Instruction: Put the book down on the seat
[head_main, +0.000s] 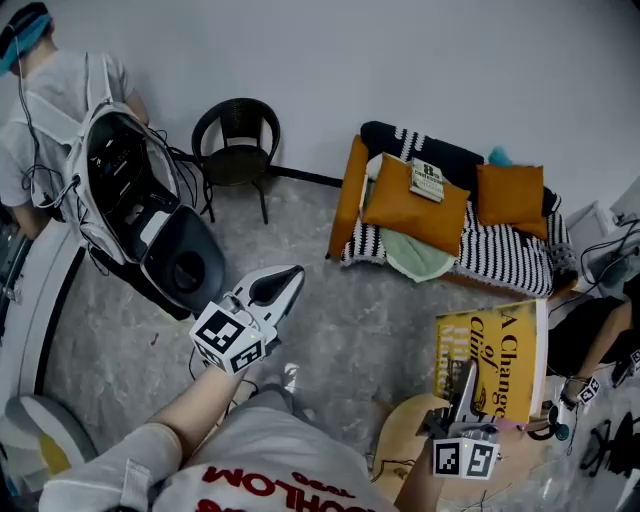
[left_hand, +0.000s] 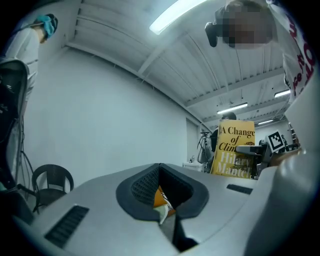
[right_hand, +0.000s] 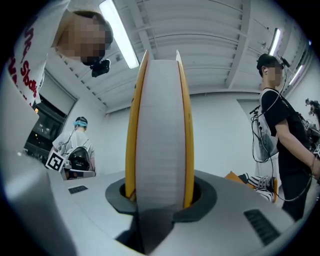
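Note:
My right gripper (head_main: 466, 380) is shut on a yellow hardback book (head_main: 497, 358), gripping it by its lower edge and holding it upright in the air. In the right gripper view the book (right_hand: 160, 125) stands edge-on, its white pages and yellow covers pinched in the gripper (right_hand: 159, 200). The seat is a low sofa (head_main: 500, 258) with a black-and-white striped cover, beyond the book and to its upper left. My left gripper (head_main: 285, 282) hovers over the grey floor at the middle with its jaws together and nothing in them. The left gripper view shows the book (left_hand: 235, 147) off to the right of that gripper (left_hand: 162, 202).
Two orange cushions (head_main: 412, 208) (head_main: 510, 195), a pale green cloth (head_main: 418, 258) and a small book (head_main: 428, 181) lie on the sofa. A black wicker chair (head_main: 237, 138) stands by the wall. A person with an open backpack (head_main: 130, 200) is at the left. Another person (right_hand: 280, 130) stands at the right.

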